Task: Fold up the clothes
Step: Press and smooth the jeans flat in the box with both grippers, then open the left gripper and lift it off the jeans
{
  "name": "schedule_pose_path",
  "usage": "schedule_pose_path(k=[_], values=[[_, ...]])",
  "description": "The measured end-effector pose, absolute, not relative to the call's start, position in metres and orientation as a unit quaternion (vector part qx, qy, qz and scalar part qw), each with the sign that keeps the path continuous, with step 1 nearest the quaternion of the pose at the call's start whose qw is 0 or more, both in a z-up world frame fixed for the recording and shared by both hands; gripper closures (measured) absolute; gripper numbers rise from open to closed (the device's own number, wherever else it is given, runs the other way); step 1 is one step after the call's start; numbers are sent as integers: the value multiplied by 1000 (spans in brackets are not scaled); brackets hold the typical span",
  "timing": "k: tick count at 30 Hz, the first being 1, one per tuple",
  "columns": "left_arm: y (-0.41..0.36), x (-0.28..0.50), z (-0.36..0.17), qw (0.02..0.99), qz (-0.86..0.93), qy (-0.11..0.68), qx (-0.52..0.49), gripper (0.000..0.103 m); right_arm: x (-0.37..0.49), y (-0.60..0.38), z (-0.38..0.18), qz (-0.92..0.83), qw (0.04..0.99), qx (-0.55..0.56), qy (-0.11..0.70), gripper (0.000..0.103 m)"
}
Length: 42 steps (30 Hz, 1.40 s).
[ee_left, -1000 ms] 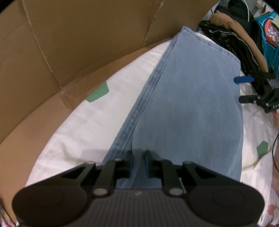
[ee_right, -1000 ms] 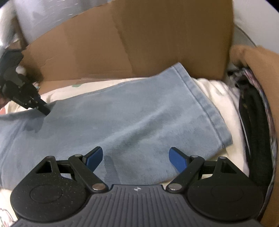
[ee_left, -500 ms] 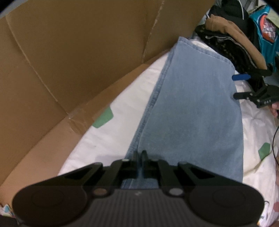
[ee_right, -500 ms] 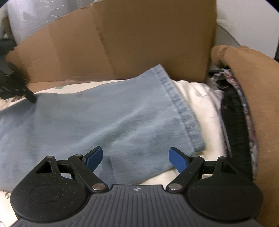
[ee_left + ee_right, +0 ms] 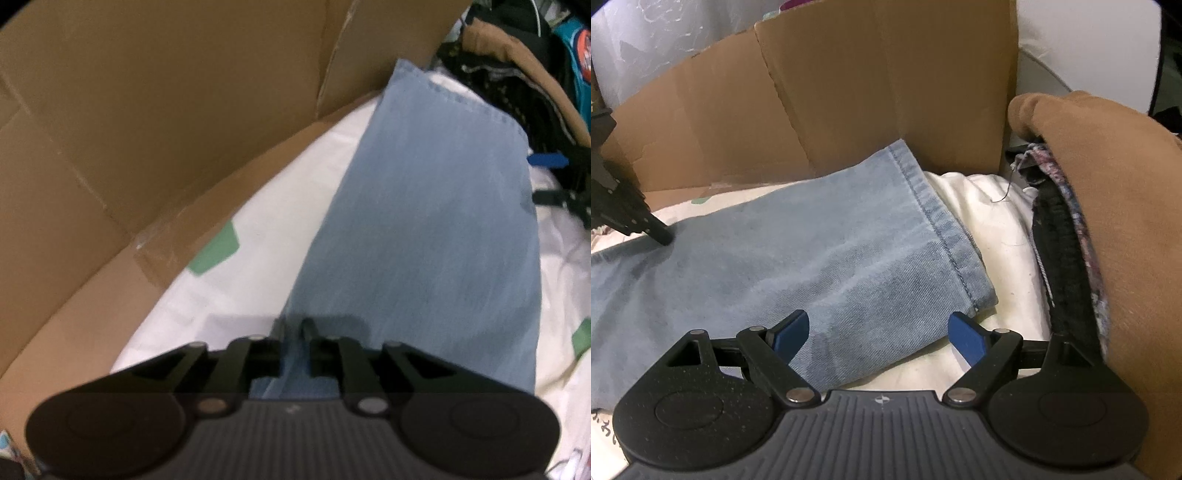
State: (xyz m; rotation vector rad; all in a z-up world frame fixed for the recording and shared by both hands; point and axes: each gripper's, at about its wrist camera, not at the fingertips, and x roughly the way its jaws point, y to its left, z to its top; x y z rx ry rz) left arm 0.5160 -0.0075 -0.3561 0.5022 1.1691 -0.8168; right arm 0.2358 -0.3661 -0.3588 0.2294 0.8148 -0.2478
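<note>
A light blue pair of jeans (image 5: 424, 221) lies flat on a white sheet, its hemmed leg end (image 5: 938, 221) at the far side. My left gripper (image 5: 293, 328) points down at the jeans' left seam. Its jaws are opening, a narrow gap apart, with the denim edge between them and not pinched. The right wrist view shows its tips (image 5: 661, 236) resting on the cloth at the left. My right gripper (image 5: 877, 332) is open wide over the near edge of the leg close to the hem, with only flat denim below it. It also appears at the right edge (image 5: 535, 177) of the left wrist view.
A tall cardboard wall (image 5: 184, 110) runs along the far side of the sheet (image 5: 258, 240). A pile of other clothes, with a brown garment (image 5: 1108, 221) on top of dark ones (image 5: 1060, 277), crowds the right side beside the hem.
The left jaws shut fully on the seam half a second ago and now stand slightly apart again. The right gripper's view has swung toward the hem end of the leg.
</note>
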Motion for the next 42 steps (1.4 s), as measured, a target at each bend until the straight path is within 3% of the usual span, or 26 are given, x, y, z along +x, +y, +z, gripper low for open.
schedule_pose_path(k=[5, 7, 17, 20, 24, 31, 34, 40, 42], values=[[-27, 515, -358, 723, -389, 522, 233, 86, 232, -364, -358, -135, 898, 118, 401, 17], [-32, 513, -360, 719, -397, 516, 244, 100, 235, -362, -362, -136, 897, 114, 406, 17], [-38, 504, -364, 741, -368, 492, 272, 98, 251, -383, -374, -154, 878, 181, 415, 19], [-44, 500, -357, 753, -345, 491, 269, 92, 250, -385, -374, -158, 875, 195, 413, 19], [-46, 493, -339, 778, -334, 481, 228, 70, 245, -384, -368, -149, 872, 215, 414, 19], [-70, 476, -322, 789, -333, 478, 196, 67, 228, -391, -363, -121, 867, 239, 421, 19], [-84, 463, -318, 793, -335, 472, 189, 47, 218, -389, -361, -107, 870, 246, 415, 19], [-114, 437, -322, 788, -354, 474, 171, 41, 214, -382, -361, -88, 872, 250, 411, 18], [-119, 431, -321, 791, -353, 472, 162, 29, 213, -382, -361, -87, 872, 243, 415, 18]])
